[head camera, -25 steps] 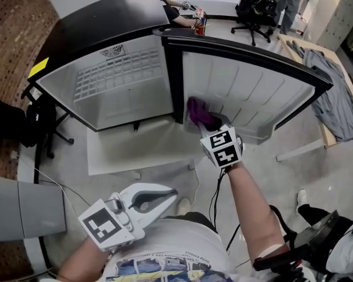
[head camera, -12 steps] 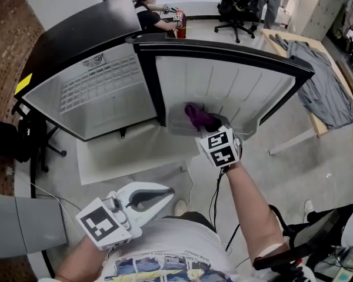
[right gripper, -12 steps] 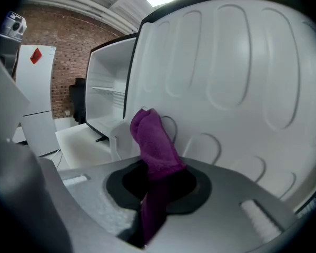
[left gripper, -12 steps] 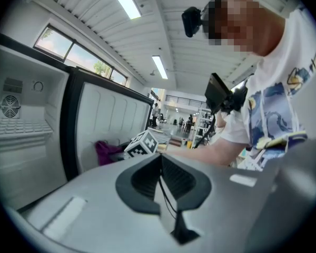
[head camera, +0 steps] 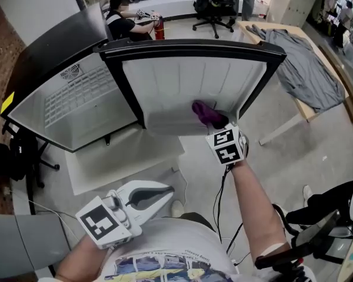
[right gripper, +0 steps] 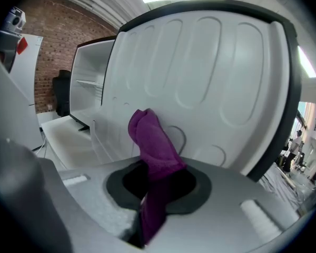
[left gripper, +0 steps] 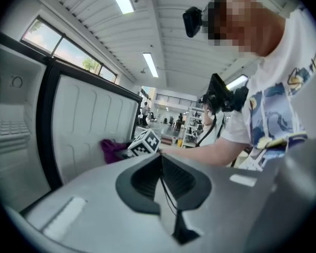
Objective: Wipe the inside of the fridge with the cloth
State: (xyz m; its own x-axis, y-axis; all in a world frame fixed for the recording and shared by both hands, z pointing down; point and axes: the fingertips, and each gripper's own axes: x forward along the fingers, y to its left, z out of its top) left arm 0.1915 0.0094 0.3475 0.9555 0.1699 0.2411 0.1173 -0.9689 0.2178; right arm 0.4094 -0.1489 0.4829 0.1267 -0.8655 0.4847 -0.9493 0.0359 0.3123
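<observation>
Cloth (right gripper: 152, 146) is what my right gripper (head camera: 216, 124) is pinching: a purple, fleecy rag bunched into a rounded hump that stands up out of the jaws. In the head view it sits against the inner panel of the fridge door (head camera: 194, 81), close to the panel's edge nearest me and a little right of that edge's middle. Whether the fabric actually presses on the plastic I cannot tell (the right gripper view shows the hump in front of the panel, nothing more).

The rag's lower end runs down into the dark slot between the jaws and is lost there. From the head camera the marker cube (head camera: 226, 145) covers most of the right gripper's jaws.

The door panel is smooth white plastic moulded with long rounded ribs and a couple of circular impressions, framed in black. Beside it, the fridge (head camera: 76, 104) cabinet shows a wire grid and a small round vent.

My left gripper (head camera: 169, 191), matte pale plastic with a dark oval recess, is held low near my chest, jaws pressed together on nothing.
</observation>
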